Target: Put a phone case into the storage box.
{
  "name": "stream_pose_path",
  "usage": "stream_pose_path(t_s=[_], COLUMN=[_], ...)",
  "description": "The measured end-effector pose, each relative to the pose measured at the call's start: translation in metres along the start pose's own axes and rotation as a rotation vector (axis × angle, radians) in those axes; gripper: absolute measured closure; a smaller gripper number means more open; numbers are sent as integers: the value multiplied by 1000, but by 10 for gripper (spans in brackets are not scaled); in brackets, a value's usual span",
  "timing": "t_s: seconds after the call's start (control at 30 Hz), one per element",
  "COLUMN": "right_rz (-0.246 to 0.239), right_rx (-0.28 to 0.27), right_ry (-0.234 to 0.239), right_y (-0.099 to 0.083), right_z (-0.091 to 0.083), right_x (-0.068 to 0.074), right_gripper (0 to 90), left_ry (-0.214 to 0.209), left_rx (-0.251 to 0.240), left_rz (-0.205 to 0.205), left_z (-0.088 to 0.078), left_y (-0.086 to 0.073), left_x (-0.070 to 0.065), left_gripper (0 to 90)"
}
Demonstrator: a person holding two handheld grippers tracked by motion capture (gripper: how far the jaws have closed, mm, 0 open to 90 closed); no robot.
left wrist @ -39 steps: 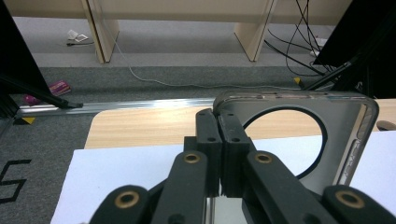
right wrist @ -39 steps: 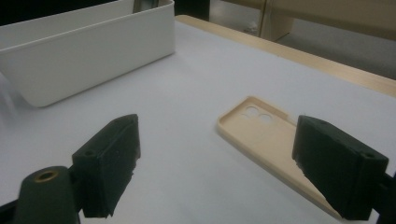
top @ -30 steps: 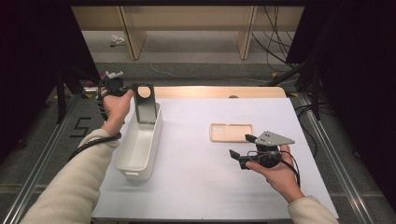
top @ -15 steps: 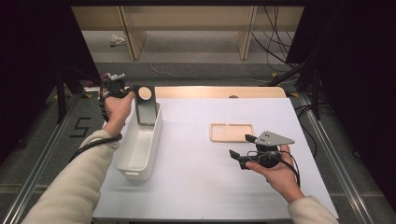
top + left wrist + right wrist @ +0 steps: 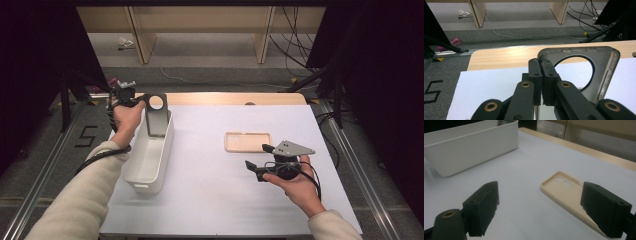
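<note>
White sheet covers the bench [image 5: 210,200], with a wooden strip showing along its far edge and grey floor with loose cables beyond.

Step in hand, as judged: sorting phone cases into the white bin [image 5: 150,150]. Your left claw [image 5: 141,100] is clamped shut on a corner of the dark phone case [image 5: 156,117]. In the left gripper view the pads [image 5: 541,75] pinch the case's rim right next to the large round camera cut-out. The case stands upright over the far end of the bin, its lower end down inside the walls. Whether that end touches the bin floor cannot be told.

Your right claw [image 5: 260,160] rests low over the bench with jaws spread wide and nothing between them. In the right gripper view the beige phone case [image 5: 569,192] lies flat on the sheet, inner side up, just ahead of the jaws. It is well apart from the bin.

Container check: bin floor looks bare apart from the dark case entering at the far end.

Next move, judged: lower the dark case until it settles, then release without dragging it back out. After that the beige case needs an edge grip. It lies flat, so one jaw must get under the rim or it may slide on the sheet.
</note>
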State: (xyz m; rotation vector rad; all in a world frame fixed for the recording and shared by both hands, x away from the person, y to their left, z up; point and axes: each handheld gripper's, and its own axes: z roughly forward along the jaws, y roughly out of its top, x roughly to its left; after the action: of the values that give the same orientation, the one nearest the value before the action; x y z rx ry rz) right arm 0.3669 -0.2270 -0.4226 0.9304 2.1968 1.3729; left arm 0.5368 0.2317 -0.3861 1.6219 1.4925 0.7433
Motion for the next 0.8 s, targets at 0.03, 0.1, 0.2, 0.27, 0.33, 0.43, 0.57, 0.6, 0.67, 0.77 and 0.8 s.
stream_pose_path(t_s=[0.03, 0.1, 0.2, 0.27, 0.33, 0.43, 0.57, 0.6, 0.67, 0.77, 0.8], right_rz=[1, 0, 0, 0, -1, 1, 0, 0, 0, 1, 0], right_rx=[0, 0, 0, 1, 1, 0, -1, -1, -2, -1, 0], right_ry=[0, 1, 1, 1, 1, 1, 4, 4, 3, 3, 4], right_y=[0, 0, 0, 0, 0, 0, 0, 0, 0, 0, 0], right_z=[0, 0, 0, 0, 0, 0, 0, 0, 0, 0, 0], right_x=[0, 0, 0, 0, 0, 0, 0, 0, 0, 0, 0], right_gripper=[162, 162, 162, 162, 162, 162, 162, 162, 162, 162, 162], left_ry=[1, -1, -4, -3, -4, -6, -7, -8, -5, -3, -2], left_rx=[1, 7, 12, 14, 16, 20, 21, 22, 22, 24, 24], left_rz=[2, 4, 6, 9, 12, 16, 20, 21, 25, 31, 33], left_z=[0, 1, 2, 3, 3, 3, 3, 4, 4, 4, 4], left_y=[-1, -2, -4, -4, -4, -3, -3, -3, -3, -2, -2], left_x=[0, 0, -1, -1, -1, -1, 0, 0, 0, 0, 0], left_gripper=[873, 872, 870, 867, 867, 865, 860, 858, 848, 838, 833])
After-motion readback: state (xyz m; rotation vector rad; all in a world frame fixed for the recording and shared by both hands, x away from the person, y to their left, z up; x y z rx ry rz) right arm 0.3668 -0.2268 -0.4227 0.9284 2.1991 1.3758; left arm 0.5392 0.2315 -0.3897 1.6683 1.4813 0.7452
